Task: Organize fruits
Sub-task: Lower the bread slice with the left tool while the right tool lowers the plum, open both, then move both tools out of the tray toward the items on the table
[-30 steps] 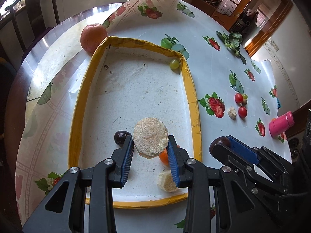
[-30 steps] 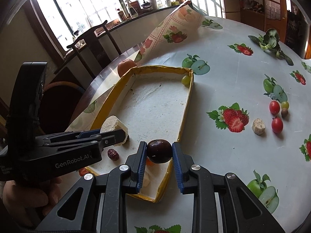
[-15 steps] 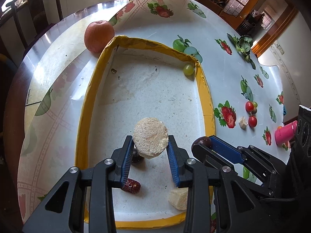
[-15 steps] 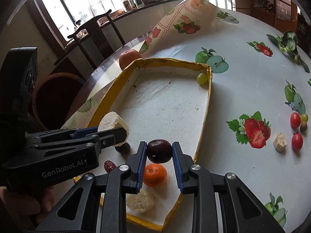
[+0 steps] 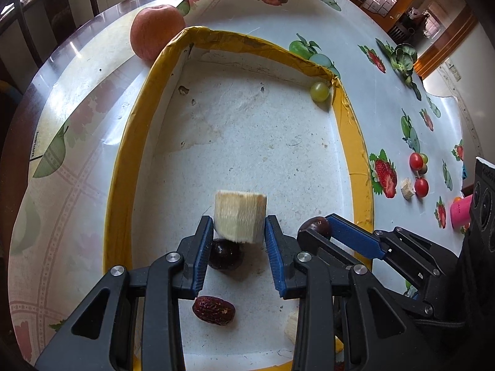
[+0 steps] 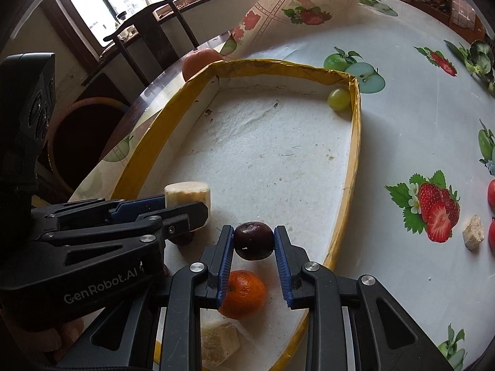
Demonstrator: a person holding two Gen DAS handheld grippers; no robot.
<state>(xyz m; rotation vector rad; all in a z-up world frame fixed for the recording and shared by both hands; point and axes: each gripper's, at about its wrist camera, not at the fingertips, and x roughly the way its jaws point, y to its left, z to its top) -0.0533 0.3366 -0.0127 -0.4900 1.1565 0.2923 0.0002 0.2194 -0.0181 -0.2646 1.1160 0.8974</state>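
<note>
In the left wrist view, a pale, fibrous cylindrical chunk of cut fruit (image 5: 240, 220) is seen pinched between the blue pads of the left gripper (image 5: 238, 232), held low over the near end of the shallow white tray with a yellow taped rim (image 5: 119, 185); a dark round fruit (image 5: 224, 253) and a wrinkled red date (image 5: 213, 310) lie on the tray floor beneath, and a green grape (image 5: 319, 91) sits in the far corner. The gripper is pointed steeply downward. The step in hand is judged to be the depositing of carried fruit in the tray. In the right wrist view, a dark purple round plum (image 6: 253, 240) is clamped between the pads of the right gripper (image 6: 253, 242), angled down above a small orange mandarin (image 6: 244, 293) and a pale chunk (image 6: 218, 343) inside the tray. Next, each piece would need to be lowered onto a bare patch of tray floor and the jaws spread, clear of fruit already lying there.
</note>
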